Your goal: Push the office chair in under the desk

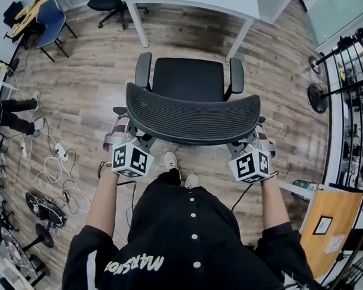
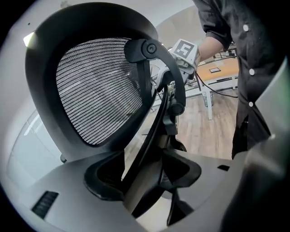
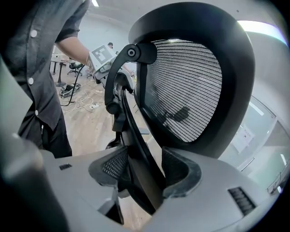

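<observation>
Office chair (image 1: 192, 114), black mesh back, dark seat, faces the white desk (image 1: 194, 1); left gripper (image 2: 145, 174) and right gripper (image 3: 147, 170) each clamp a rear frame strut.

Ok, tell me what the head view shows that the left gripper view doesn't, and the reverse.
Head view only: the white desk ahead of the chair, the black padded seat, both armrests, and loose cables on the floor.
Left gripper view only: the black curved support bar behind the backrest, clamped between the jaws of the left gripper.
Both: the black mesh backrest, the right gripper at its far side, the wooden floor and the person's black shirt.
</observation>
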Motion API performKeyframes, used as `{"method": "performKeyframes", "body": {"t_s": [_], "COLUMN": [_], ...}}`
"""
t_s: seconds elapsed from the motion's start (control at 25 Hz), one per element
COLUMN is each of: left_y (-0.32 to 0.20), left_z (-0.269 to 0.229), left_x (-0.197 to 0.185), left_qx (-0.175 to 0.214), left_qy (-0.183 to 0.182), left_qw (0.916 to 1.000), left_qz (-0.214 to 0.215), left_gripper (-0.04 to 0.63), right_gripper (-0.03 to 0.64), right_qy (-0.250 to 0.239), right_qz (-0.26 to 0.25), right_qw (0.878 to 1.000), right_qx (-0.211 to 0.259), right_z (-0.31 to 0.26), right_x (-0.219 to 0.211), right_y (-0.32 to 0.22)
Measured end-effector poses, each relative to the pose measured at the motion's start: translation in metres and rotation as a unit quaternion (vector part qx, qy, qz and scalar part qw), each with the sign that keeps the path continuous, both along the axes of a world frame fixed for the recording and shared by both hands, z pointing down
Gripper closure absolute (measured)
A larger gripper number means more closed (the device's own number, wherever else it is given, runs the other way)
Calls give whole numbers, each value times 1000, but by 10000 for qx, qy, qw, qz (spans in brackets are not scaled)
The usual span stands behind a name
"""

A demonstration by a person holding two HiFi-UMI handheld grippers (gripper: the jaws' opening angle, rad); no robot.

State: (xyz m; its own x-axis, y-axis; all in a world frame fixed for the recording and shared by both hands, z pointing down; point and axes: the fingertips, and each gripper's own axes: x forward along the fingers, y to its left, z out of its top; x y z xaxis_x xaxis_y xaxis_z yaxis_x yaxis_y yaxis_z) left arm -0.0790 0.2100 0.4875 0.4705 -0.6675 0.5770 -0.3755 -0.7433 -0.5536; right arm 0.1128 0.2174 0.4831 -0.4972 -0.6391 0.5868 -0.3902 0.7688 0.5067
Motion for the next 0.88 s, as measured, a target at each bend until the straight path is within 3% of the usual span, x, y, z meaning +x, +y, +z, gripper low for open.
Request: {"method": "performKeyframes", "body": {"t_s": [0.88], "left_y": [-40], "left_z": [3], "left_x": [-19], "left_qx": [125], "left_qy": [60], "left_qw": [9997], "left_qz": [193], "left_gripper": [321], "right_gripper": [367], "right_qy": [61], "right_qz": [161], "right_qw": [9998], "right_qx": [-72], "right_z": [6], "right_x": [-20], "right_y": [-36]}}
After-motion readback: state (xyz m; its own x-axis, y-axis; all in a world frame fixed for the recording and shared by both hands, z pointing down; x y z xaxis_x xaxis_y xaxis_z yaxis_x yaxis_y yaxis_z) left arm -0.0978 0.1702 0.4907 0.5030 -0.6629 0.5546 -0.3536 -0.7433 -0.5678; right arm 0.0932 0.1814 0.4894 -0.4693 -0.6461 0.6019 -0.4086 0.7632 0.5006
